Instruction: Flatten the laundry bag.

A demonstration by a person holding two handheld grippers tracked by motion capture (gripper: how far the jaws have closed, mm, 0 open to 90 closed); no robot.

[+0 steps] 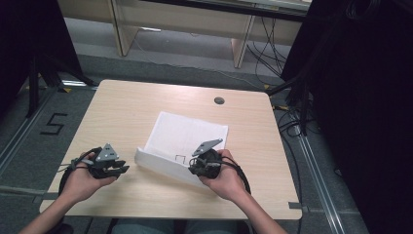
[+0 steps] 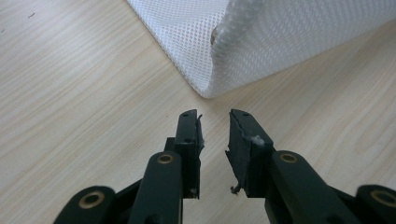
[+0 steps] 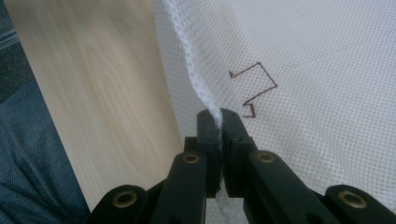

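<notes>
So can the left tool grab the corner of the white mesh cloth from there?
Probably yes: the left tool is open, the white mesh cloth corner lies just ahead, and bare table lies between.

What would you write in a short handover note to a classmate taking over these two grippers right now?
Right gripper: jaws shut on the near edge of the white mesh cloth, lifting it off the table.
Left gripper: jaws open, holding nothing, aimed at the cloth's folded corner and apart from it.
Cloth lies mid-table, its near edge raised and curled over; a small pen mark shows near the right jaws.
Done: one edge gripped.
Left: probably grip the left corner, then finish the fold.
</notes>
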